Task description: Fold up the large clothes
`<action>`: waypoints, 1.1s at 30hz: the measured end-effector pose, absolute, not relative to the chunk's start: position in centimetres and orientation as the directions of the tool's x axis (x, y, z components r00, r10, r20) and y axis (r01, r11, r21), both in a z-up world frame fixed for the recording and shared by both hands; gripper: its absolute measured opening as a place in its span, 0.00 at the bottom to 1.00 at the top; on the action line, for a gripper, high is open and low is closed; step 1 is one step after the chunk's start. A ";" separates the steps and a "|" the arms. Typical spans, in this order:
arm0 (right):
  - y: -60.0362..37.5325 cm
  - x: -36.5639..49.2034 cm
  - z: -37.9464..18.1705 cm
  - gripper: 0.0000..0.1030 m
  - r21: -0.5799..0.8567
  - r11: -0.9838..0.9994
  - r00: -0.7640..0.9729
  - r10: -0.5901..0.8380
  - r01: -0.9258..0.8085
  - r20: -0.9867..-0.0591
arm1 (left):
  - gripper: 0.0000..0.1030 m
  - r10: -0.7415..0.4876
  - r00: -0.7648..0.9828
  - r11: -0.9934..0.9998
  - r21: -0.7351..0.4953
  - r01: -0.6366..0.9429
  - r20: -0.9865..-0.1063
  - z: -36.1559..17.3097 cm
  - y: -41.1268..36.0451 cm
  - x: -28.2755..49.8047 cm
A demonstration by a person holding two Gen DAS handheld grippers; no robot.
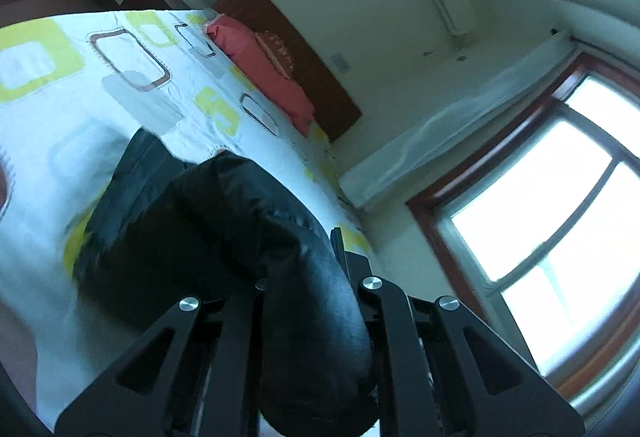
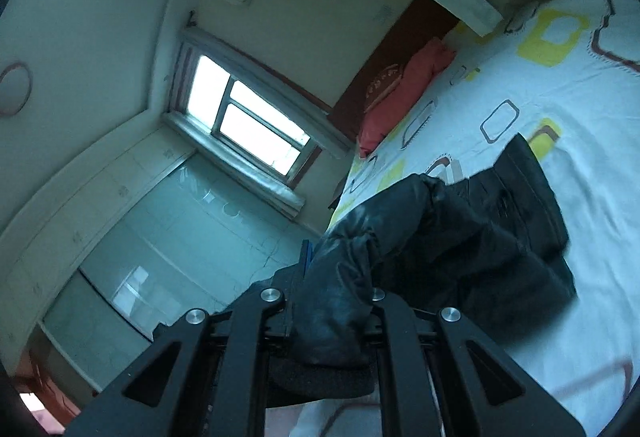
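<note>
Gripping the black jacket [image 1: 224, 229] in both grippers, left [image 1: 312, 301] and right [image 2: 332, 313] each clamped on a puffy end, I see it trailing forward onto the bed [image 2: 580, 85], probably lengthwise ahead.

Black puffy jacket [image 2: 460, 237] — lifted, half-draped

Bedroom: bed [image 1: 120, 85], pillow [image 1: 264, 69]

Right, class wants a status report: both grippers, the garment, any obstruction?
Left gripper shut on black jacket. Right gripper shut on it too. Jacket partly lifted off bed. No obstruction visible.
</note>
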State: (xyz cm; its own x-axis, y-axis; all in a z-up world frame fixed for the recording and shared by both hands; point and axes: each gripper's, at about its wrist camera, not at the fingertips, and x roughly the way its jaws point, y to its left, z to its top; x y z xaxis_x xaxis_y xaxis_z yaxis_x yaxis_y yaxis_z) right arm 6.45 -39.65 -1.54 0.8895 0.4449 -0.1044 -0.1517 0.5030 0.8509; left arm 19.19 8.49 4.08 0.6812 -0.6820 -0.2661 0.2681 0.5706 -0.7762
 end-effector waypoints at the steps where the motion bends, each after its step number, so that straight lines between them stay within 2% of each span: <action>1: -39.8 8.0 -1.8 0.10 0.852 0.505 0.890 0.439 -0.135 -0.119 | 0.10 -0.675 0.683 0.581 -0.773 0.256 -0.281 3.7 7.9 21.3; 9: -42.3 21.2 -8.2 0.10 0.870 0.490 0.872 0.399 0.058 -0.283 | 0.10 -0.582 0.682 0.672 -0.735 0.096 -0.443 -3.5 5.5 36.3; 14: -42.8 26.1 -13.8 0.10 0.849 0.498 0.829 0.390 0.176 -0.401 | 0.10 -0.520 0.655 0.743 -0.669 0.031 -0.548 -9.1 4.4 41.3; 18: -42.8 28.0 -15.8 0.12 0.835 0.508 0.814 0.381 0.212 -0.438 | 0.11 -0.495 0.645 0.774 -0.632 0.023 -0.582 -11.6 3.9 43.4; 22: -42.6 28.1 -15.5 0.16 0.829 0.520 0.809 0.386 0.206 -0.443 | 0.14 -0.512 0.636 0.770 -0.637 0.042 -0.577 -11.7 4.0 43.9; 23: -42.6 28.0 -15.4 0.21 0.838 0.508 0.808 0.398 0.200 -0.434 | 0.16 -0.522 0.634 0.762 -0.646 0.047 -0.570 -11.4 4.2 43.9; 24: -42.8 27.8 -15.1 0.32 0.853 0.488 0.810 0.415 0.186 -0.415 | 0.23 -0.535 0.630 0.753 -0.656 0.054 -0.563 -11.3 4.3 43.9; 25: -43.0 27.7 -14.9 0.41 0.864 0.473 0.815 0.425 0.172 -0.395 | 0.34 -0.560 0.622 0.734 -0.676 0.067 -0.547 -11.0 4.4 44.0; 26: -43.1 27.2 -14.5 0.59 0.871 0.465 0.825 0.422 0.160 -0.377 | 0.40 -0.576 0.621 0.719 -0.691 0.075 -0.532 -10.8 4.6 43.8; 27: -43.1 26.8 -13.9 0.68 0.869 0.471 0.834 0.410 0.153 -0.369 | 0.52 -0.589 0.623 0.703 -0.706 0.082 -0.515 -10.5 4.9 43.6; 28: -43.0 26.6 -13.3 0.71 0.864 0.481 0.840 0.402 0.145 -0.365 | 0.60 -0.601 0.625 0.688 -0.721 0.085 -0.499 -10.0 5.1 43.4; 29: -42.9 26.3 -12.8 0.71 0.861 0.491 0.841 0.404 0.134 -0.361 | 0.63 -0.603 0.627 0.681 -0.728 0.083 -0.492 -9.6 5.2 43.0; 31: -42.5 26.0 -12.1 0.71 0.850 0.512 0.834 0.413 0.119 -0.365 | 0.75 -0.597 0.644 0.669 -0.740 0.070 -0.479 -8.7 5.7 42.6; 33: -41.8 25.5 -11.5 0.71 0.826 0.552 0.826 0.407 0.116 -0.389 | 0.79 -0.582 0.663 0.665 -0.744 0.055 -0.471 -7.8 6.2 42.2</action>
State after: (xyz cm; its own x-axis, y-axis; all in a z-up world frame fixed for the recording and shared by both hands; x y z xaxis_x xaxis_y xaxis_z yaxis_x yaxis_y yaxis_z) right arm 25.49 -41.79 -11.51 0.8263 0.4073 -0.3889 0.1163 0.5522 0.8255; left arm 42.17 6.16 -7.84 0.6635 -0.5815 -0.4707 0.0551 0.6654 -0.7444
